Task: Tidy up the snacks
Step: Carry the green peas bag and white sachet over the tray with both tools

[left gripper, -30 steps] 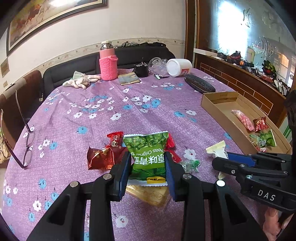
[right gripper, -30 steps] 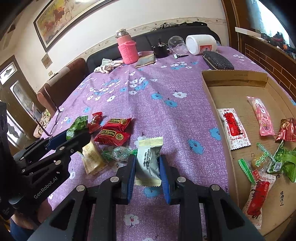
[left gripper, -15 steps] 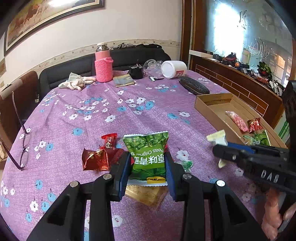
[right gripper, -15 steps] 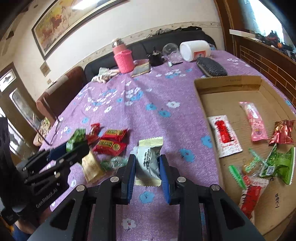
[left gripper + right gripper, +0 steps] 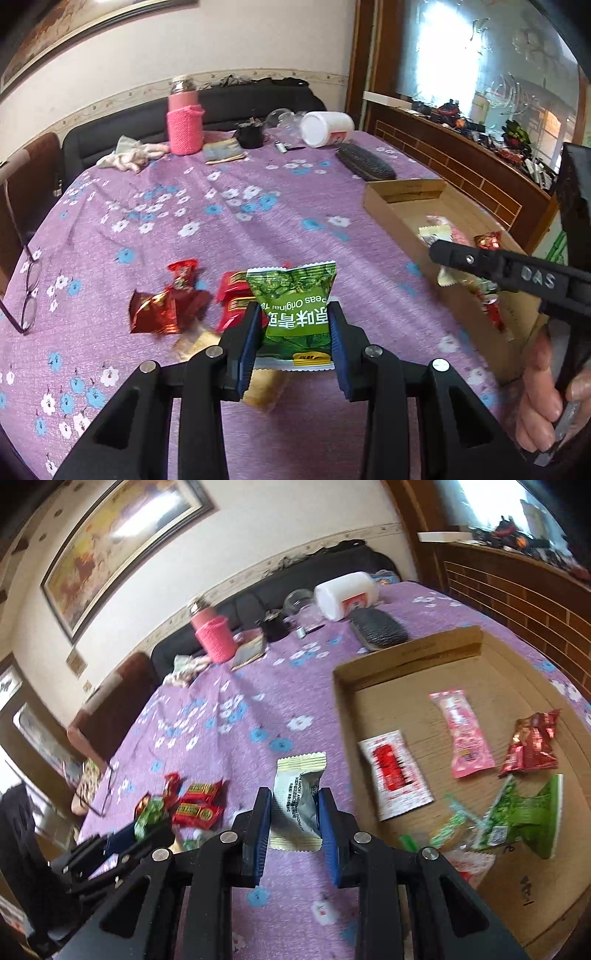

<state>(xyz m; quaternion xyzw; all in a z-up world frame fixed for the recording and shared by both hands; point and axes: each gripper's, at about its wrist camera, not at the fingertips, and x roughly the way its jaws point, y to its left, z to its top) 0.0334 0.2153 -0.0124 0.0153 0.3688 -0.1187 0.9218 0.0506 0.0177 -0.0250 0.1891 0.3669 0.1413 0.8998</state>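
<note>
both hand-held grippers (image 5: 292,332) (image 5: 294,823) clamped

My counter (image 5: 280,229) wears a purple cloth with blue and white flowers. On it lie red snack packets (image 5: 166,310), a cardboard tray (image 5: 406,657) along the right side, a black case (image 5: 364,162), a white jar (image 5: 327,127) on its side, a pink-sleeved bottle (image 5: 184,123), a crumpled cloth (image 5: 129,158) and glasses (image 5: 27,291) at the left edge.
</note>
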